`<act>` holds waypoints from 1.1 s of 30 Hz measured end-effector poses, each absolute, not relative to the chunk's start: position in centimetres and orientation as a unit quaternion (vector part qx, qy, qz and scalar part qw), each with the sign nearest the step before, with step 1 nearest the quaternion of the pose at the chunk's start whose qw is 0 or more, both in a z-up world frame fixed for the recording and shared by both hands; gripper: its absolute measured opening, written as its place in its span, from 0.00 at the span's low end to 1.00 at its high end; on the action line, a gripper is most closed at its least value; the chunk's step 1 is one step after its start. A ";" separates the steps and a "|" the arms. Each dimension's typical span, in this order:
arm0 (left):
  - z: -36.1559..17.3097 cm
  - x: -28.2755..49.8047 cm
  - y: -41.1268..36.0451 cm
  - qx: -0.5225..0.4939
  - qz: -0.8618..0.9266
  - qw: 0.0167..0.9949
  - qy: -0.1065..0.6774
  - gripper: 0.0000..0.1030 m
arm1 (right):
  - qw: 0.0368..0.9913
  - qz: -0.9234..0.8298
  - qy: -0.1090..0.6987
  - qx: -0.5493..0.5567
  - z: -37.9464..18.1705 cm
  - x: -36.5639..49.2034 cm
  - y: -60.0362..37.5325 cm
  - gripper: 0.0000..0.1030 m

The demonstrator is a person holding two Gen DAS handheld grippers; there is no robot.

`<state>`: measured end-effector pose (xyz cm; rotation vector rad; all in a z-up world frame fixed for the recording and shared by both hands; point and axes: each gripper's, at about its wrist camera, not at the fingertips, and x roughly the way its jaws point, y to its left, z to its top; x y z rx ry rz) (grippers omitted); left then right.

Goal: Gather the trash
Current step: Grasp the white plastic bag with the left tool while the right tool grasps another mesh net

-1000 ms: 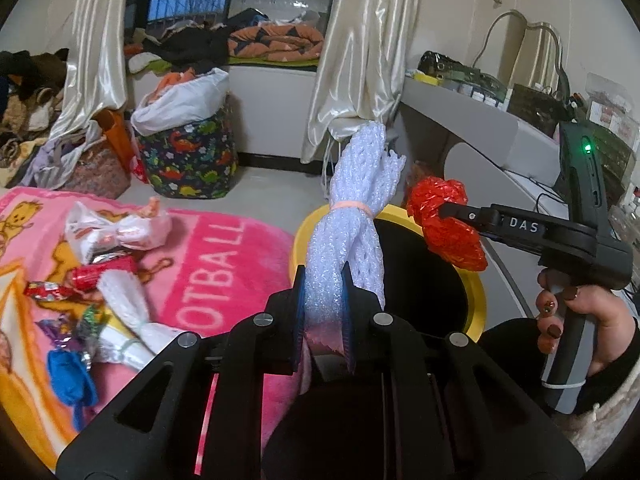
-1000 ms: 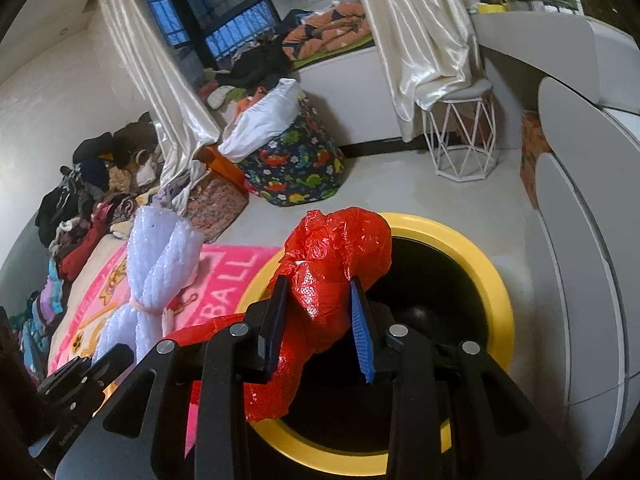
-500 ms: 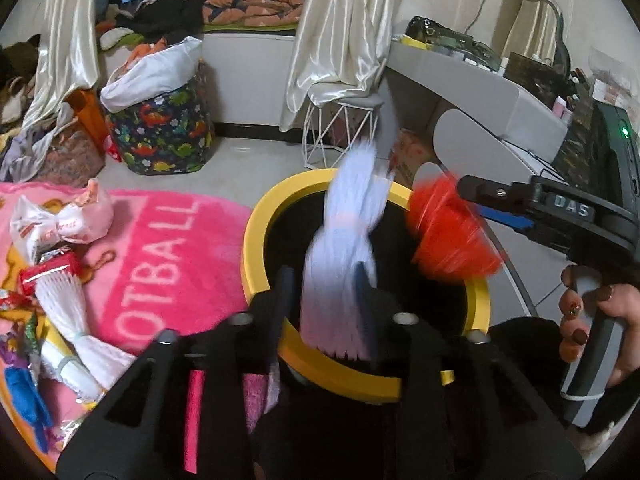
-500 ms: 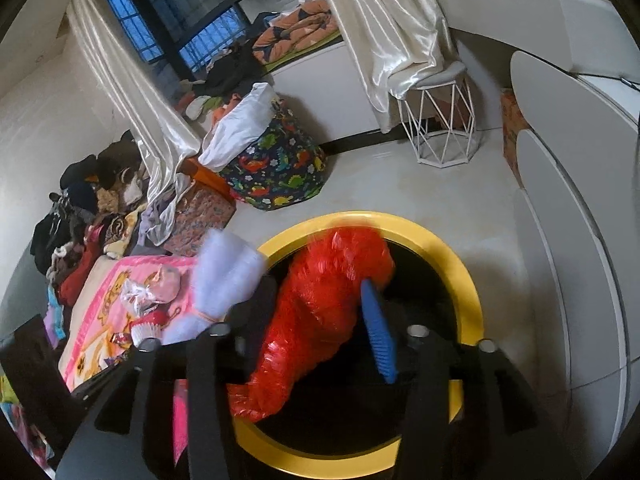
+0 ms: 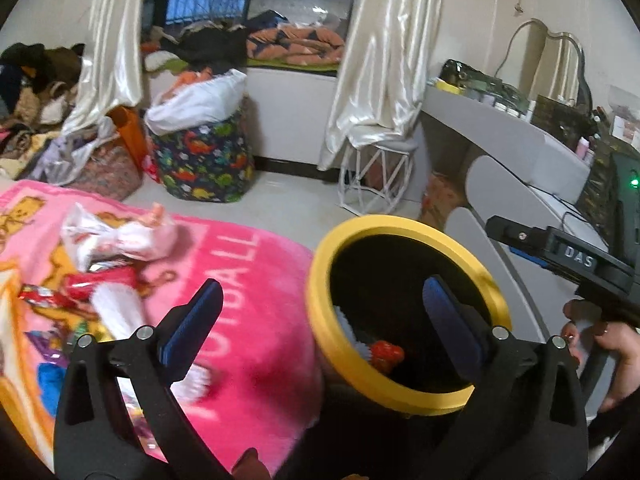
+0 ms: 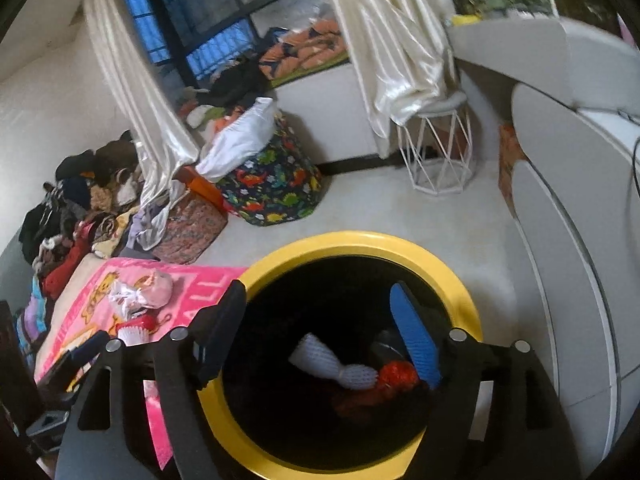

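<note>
Both claws gape empty: left claw (image 5: 322,320), right claw (image 6: 324,328) over yellow-rimmed bin (image 6: 456,284). Remaining wrappers (image 5: 116,240) lie left on pink blanket (image 5: 256,320), nearer left claw.

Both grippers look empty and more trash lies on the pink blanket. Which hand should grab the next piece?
Probably left. The left gripper hangs open nearer the blanket and its wrappers. The right gripper, also open, sits over the bin.
</note>
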<state>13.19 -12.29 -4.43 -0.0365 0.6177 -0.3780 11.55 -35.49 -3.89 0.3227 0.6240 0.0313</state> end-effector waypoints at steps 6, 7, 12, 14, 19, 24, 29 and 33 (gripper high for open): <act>-4.0 13.3 -9.7 -0.022 -0.163 0.943 0.290 0.89 | 0.943 0.034 0.300 0.137 -3.7 11.7 -33.2 0.74; -3.9 13.4 -9.1 -0.024 -0.161 0.943 0.289 0.89 | 0.944 0.036 0.300 0.134 -3.6 11.7 -32.7 0.74; -3.3 14.1 -6.4 -0.023 -0.144 0.948 0.283 0.89 | 0.942 0.072 0.304 0.120 -3.5 11.7 -30.1 0.74; -2.9 14.8 -4.8 -0.028 -0.133 0.951 0.277 0.89 | 0.941 0.088 0.309 0.109 -3.5 11.9 -28.9 0.74; -2.4 16.5 -0.1 -0.065 -0.105 0.953 0.275 0.89 | 0.936 0.132 0.318 0.069 -3.7 13.0 -24.1 0.74; -2.1 18.7 2.9 -0.057 -0.075 0.955 0.282 0.89 | 0.925 0.179 0.333 0.039 -4.2 14.1 -19.7 0.74; -2.2 21.0 5.2 -0.064 -0.058 0.953 0.291 0.89 | 0.911 0.218 0.350 0.006 -5.1 15.1 -15.7 0.74; -3.0 23.0 6.8 -0.075 -0.050 0.947 0.307 0.89 | 0.897 0.236 0.373 -0.018 -6.3 16.1 -13.1 0.72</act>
